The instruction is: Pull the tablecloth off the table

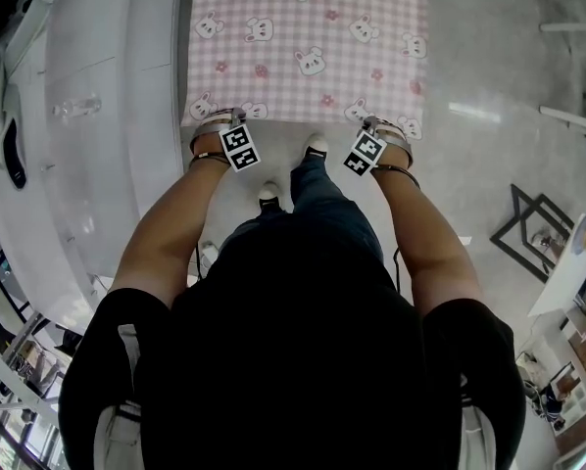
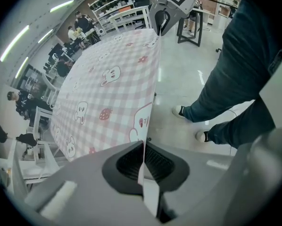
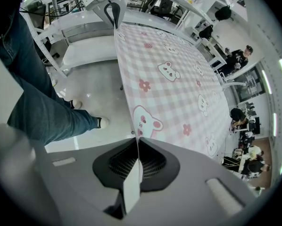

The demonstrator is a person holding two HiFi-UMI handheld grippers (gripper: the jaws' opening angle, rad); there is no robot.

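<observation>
A pink checked tablecloth (image 1: 308,42) printed with bunnies and strawberries covers the table in front of me. In the head view my left gripper (image 1: 219,117) and right gripper (image 1: 379,122) sit at its two near corners. The left gripper view shows the left gripper (image 2: 144,147) shut on the tablecloth (image 2: 108,88), whose near edge runs taut up to the right gripper (image 2: 162,18). In the right gripper view the right gripper (image 3: 137,147) is likewise shut on a corner of the tablecloth (image 3: 174,84). The left gripper (image 3: 113,11) pinches the far end of that edge.
The person's shoes (image 1: 316,147) stand on the glossy floor just behind the table's near edge. A white bench and tables (image 1: 87,116) run along the left. A black metal stand (image 1: 533,228) is at the right. People sit at desks in the background (image 2: 79,29).
</observation>
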